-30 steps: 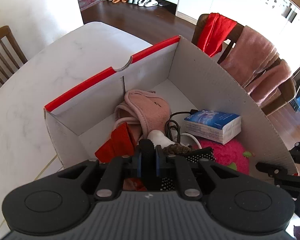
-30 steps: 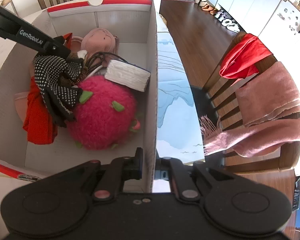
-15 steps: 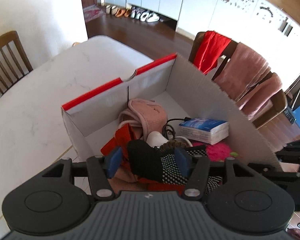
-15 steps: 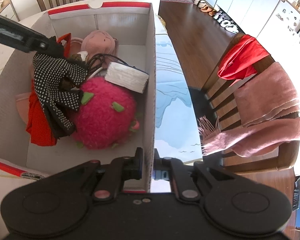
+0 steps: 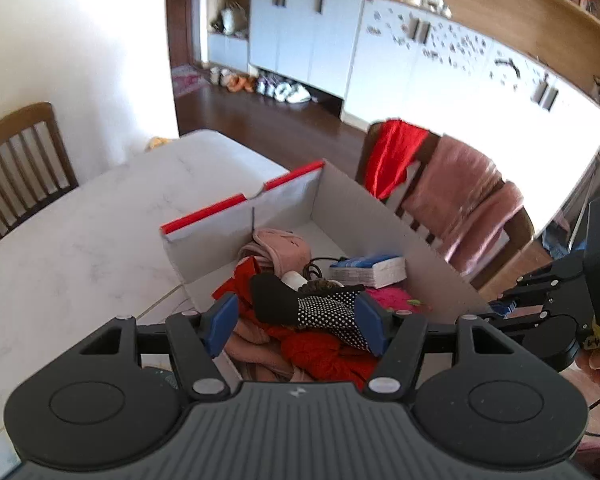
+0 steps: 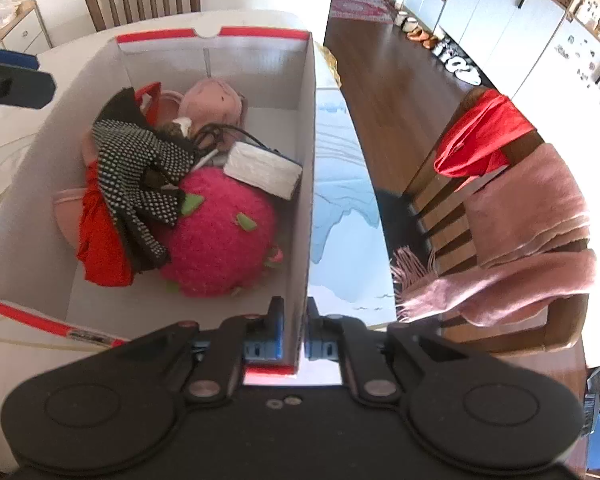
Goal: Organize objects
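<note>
Gloves [image 6: 140, 172], black with white dots, lie in your box [image 6: 306, 160] on the red cloth [image 6: 100, 232] and against the pink plush [image 6: 220, 236]. Your left tongs [image 5: 296, 322] have just been opening; their blue pads stand apart above the gloves, holding nothing. Your right tongs [image 6: 294, 330] are clamped on the box's side wall. Tissues [image 6: 262, 170] sit beside the plush, and the box rests on the table [image 5: 80, 240].

The left wrist view looked forward and down from above the near end of the red-rimmed white cardboard box [image 5: 352, 204], facing the white kitchen cabinets [image 5: 308, 36]. The right wrist view sat close over the box's right wall [image 6: 306, 184], looking steeply down. Both shared the box's inside and the white marble table [image 5: 80, 240].
</note>
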`<state>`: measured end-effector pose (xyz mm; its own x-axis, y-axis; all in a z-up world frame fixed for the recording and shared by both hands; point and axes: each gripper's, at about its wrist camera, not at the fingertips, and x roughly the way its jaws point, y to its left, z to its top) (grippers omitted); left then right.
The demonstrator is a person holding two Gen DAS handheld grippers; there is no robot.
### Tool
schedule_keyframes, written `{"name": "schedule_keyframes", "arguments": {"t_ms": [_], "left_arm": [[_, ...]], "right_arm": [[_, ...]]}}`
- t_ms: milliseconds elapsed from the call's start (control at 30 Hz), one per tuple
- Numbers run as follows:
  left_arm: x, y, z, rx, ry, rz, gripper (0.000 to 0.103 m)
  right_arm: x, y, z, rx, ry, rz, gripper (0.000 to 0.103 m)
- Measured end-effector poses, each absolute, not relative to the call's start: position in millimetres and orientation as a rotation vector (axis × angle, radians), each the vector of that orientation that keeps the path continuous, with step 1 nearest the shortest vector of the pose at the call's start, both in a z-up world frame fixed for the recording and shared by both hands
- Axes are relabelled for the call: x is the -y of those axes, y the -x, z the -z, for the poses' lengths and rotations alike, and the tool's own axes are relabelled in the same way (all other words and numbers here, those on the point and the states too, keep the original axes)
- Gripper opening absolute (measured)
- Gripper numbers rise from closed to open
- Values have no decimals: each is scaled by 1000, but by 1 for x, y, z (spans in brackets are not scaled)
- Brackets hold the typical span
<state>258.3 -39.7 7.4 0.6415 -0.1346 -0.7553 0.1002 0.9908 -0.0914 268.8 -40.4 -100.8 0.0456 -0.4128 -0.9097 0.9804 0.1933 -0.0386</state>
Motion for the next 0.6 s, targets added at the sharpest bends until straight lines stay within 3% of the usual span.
{"name": "schedule_keyframes", "arguments": {"t_ms": [367, 433, 600], "left_arm": [[49, -202, -23, -733, 27, 68, 73], [51, -193, -24, -716, 33, 55, 82], [55, -177, -23, -697, 55, 47, 86]], "right_arm": [[9, -263, 59, -808, -669, 1243, 15], [5, -261, 51, -771, -670, 1237, 16], [-6, -262, 35, -696, -638, 1229, 28]]}}
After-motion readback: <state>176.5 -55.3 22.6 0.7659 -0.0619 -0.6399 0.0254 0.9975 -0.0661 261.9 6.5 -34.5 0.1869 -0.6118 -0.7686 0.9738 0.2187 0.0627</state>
